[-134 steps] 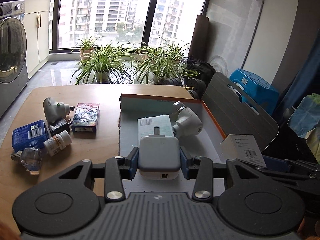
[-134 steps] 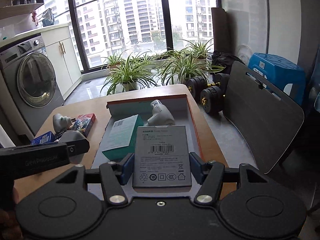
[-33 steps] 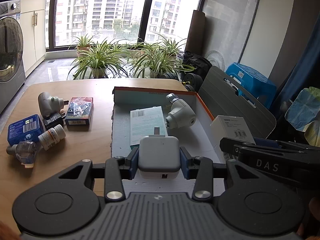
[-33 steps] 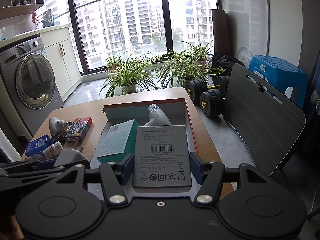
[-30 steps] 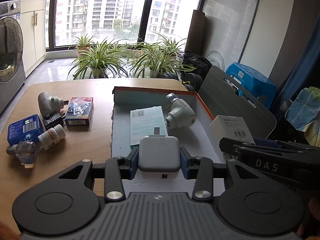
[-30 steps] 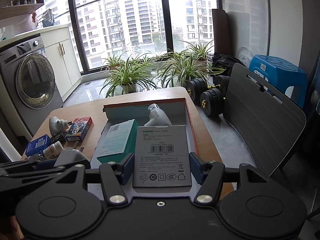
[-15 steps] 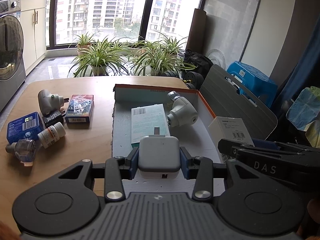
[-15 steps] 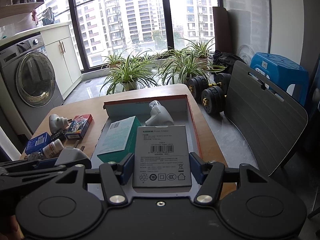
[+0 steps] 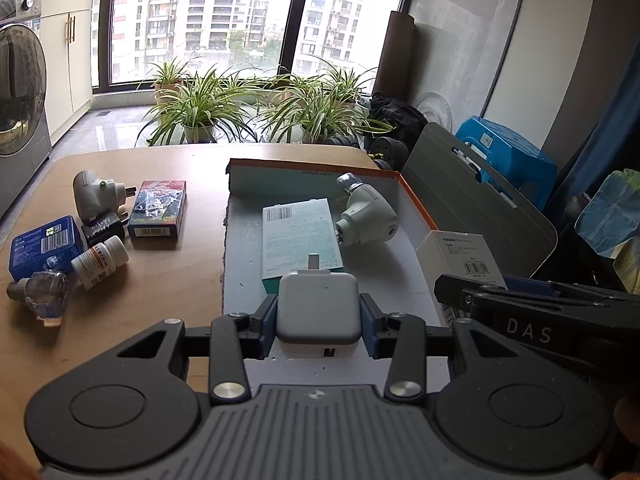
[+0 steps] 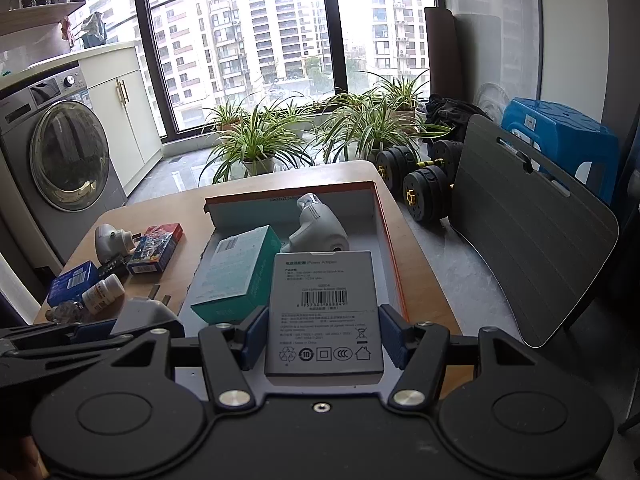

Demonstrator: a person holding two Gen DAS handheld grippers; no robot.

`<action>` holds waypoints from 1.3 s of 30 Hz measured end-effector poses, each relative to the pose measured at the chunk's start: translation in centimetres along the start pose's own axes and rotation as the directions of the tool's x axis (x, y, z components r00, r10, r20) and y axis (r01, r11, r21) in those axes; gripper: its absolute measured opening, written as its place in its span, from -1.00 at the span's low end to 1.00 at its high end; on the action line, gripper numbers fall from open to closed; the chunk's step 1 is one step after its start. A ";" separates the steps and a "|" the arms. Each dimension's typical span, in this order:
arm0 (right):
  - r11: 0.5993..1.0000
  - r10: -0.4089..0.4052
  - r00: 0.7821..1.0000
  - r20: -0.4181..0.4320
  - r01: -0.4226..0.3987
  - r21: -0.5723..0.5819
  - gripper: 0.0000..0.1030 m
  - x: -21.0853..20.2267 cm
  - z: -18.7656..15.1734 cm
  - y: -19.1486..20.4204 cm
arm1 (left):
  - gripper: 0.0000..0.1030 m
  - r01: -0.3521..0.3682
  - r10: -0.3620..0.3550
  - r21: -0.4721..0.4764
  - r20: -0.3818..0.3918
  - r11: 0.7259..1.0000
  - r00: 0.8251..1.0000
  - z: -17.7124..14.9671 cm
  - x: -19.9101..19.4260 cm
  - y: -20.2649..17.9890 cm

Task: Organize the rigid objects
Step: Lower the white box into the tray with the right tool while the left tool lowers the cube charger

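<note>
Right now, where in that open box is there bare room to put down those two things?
The box floor is bare in front of the grey plug-in device, right of the teal carton. Its back left holds both. On the table, bare wood lies near the box; the left edge is crowded with the blue tin and pill bottle.

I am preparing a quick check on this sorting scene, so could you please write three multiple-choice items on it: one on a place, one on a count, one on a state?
1. Where does the teal box lie?
A. inside the open cardboard box
B. on the bare table
C. on the floor

2. How many things lie loose inside the cardboard box?
A. one
B. two
C. four

3. What do the left tongs hold?
A. nothing
B. a pill bottle
C. a white charger

Key: 1 A, it lies on the box floor; 2 B, the teal box and a grey plug-in device; 3 C, both pads press its sides.
</note>
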State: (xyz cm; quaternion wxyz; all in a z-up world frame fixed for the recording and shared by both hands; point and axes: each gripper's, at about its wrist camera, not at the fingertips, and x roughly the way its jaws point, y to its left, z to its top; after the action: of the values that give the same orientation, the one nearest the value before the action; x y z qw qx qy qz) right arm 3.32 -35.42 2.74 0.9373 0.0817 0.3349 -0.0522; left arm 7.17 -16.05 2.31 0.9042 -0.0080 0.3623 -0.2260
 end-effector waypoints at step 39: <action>1.000 -0.009 0.999 -0.032 0.009 -0.003 0.39 5.2 2.8 -1.9 | -0.18 0.051 -0.046 0.071 -0.066 0.996 0.997 0.2 4.2 -2.7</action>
State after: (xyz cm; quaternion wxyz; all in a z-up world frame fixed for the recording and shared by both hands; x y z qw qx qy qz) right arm 8.80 -37.99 1.36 0.9316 0.0799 0.3502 -0.0547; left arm 8.92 -20.24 0.18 0.8859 0.0231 0.3827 -0.2611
